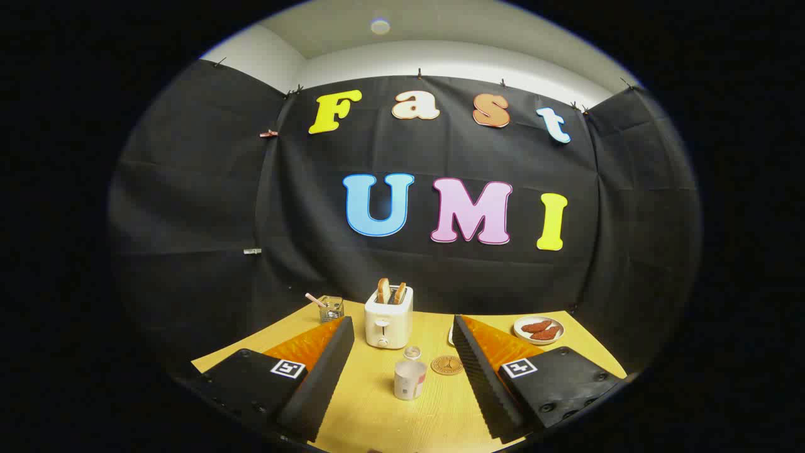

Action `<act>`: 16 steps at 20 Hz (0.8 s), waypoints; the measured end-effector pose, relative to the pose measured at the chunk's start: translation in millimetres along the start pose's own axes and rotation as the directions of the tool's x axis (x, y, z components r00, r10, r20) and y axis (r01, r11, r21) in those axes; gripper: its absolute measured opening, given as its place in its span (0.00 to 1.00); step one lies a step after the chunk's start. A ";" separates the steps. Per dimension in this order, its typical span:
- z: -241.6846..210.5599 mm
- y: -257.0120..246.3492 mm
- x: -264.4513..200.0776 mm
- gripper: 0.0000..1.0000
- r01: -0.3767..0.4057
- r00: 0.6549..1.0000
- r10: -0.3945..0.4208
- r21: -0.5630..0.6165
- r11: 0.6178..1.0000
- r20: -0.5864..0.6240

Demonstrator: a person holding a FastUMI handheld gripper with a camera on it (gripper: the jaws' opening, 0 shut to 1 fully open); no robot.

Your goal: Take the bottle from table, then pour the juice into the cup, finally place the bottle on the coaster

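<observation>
Gripper [402, 343] wide open, holding nothing. Cup [409, 379] sits between the fingers; small bottle [412, 353] just behind cup, coaster [447, 365] right of it. Risk: reaching over could topple cup.

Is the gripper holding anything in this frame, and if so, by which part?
Nothing is held. The gripper is open, its fingers spread wide over the table; the paper cup stands between them, untouched.

cup [409, 380] before toaster [388, 324], coaster [447, 365] right
</observation>
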State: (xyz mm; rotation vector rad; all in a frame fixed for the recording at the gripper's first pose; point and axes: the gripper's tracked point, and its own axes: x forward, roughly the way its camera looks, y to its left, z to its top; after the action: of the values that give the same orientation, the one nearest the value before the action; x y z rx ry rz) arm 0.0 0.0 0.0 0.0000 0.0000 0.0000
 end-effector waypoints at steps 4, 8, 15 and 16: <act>-11.9 -0.9 2.3 0.97 -0.030 0.999 0.029 -0.042 0.999 -0.027; -21.9 8.0 5.7 0.97 -0.085 0.995 0.081 -0.070 0.994 -0.059; -11.7 18.7 15.4 0.97 -0.100 0.993 0.096 -0.052 0.994 -0.063; -10.0 19.3 16.3 0.97 -0.095 0.994 0.092 -0.046 0.994 -0.064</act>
State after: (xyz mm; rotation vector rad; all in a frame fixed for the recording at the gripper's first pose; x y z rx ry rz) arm 16.3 19.3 -10.0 -0.0486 0.0623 0.0934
